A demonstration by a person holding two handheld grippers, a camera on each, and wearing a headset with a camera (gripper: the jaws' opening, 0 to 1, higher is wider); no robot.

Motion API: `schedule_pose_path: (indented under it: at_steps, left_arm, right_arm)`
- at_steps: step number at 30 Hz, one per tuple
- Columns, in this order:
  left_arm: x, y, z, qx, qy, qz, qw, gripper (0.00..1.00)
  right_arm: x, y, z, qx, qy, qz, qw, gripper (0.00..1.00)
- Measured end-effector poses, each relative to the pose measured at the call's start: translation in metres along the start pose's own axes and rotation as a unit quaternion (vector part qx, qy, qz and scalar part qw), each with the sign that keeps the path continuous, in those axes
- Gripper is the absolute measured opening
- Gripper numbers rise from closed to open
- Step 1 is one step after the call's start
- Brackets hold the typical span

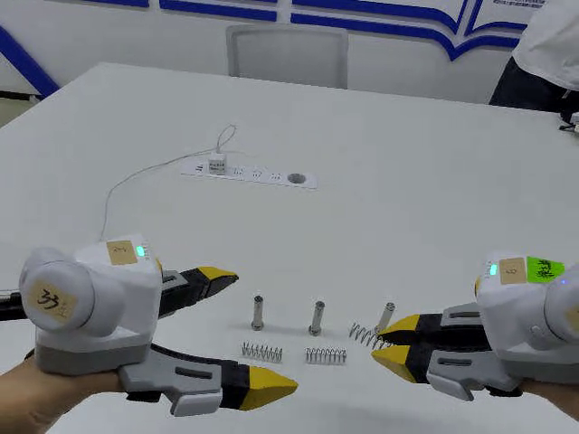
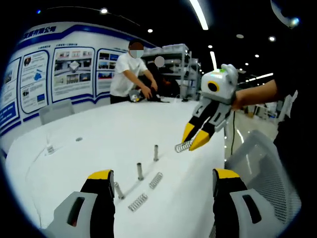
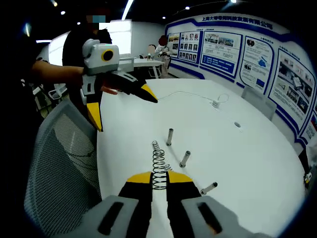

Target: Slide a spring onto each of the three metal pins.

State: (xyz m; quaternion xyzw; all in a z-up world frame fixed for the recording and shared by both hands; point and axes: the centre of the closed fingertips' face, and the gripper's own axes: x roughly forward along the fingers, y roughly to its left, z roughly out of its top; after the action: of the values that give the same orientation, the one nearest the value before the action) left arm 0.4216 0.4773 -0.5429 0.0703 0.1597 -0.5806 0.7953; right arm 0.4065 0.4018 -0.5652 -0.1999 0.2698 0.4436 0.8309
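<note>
Your right gripper (image 1: 389, 341) is clamped on one end of a spring (image 1: 365, 335), just right of the middle pin (image 1: 317, 318) and slightly nearer to you. The free end of the coil points back toward that pin. From the right gripper view, the spring (image 3: 158, 166) runs straight ahead out of the nearly closed yellow jaw tips. I cannot tell whether its far end touches the white table (image 1: 407, 199). The left-hand pin (image 1: 258, 312) and the right-hand pin (image 1: 386, 316) stand on either side of the middle pin in one row, and all three are bare. The held spring sits between the middle pin and the right-hand pin. A loose spring (image 1: 326, 356) lies flat on the table just in front of the middle pin, on your side. A second loose spring (image 1: 261, 352) lies to its left, in front of the left-hand pin. Your left gripper (image 1: 249, 330) is left of the middle pin with its jaws spread wide and nothing between them. One yellow tip is level with the left-hand pin, and the other is near the second loose spring. Well beyond the middle pin lies a white power strip (image 1: 258, 173) with a charger plug (image 1: 217, 165) in it, its cable (image 1: 127, 185) trailing off to the left. A grey chair (image 1: 287, 54) stands at the far edge of the table.
</note>
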Motion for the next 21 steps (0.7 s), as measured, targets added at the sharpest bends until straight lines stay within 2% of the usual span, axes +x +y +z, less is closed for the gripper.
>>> schedule_pose_path:
  at_steps: [9,11,21]
  left_arm:
    - [0.015,-0.019,0.002,0.018,0.000,-0.039,0.9991,0.71]
    - [0.017,-0.023,0.003,0.027,-0.001,-0.045,0.9986,0.65]
    - [0.021,-0.036,0.000,0.040,0.007,-0.077,0.9962,0.44]
  right_arm:
    - [0.005,0.025,0.021,-0.051,0.000,0.040,0.9979,0.10]
    - [0.006,0.030,0.024,-0.061,0.002,0.045,0.9971,0.10]
    - [0.010,0.043,0.030,-0.091,0.006,0.067,0.9935,0.10]
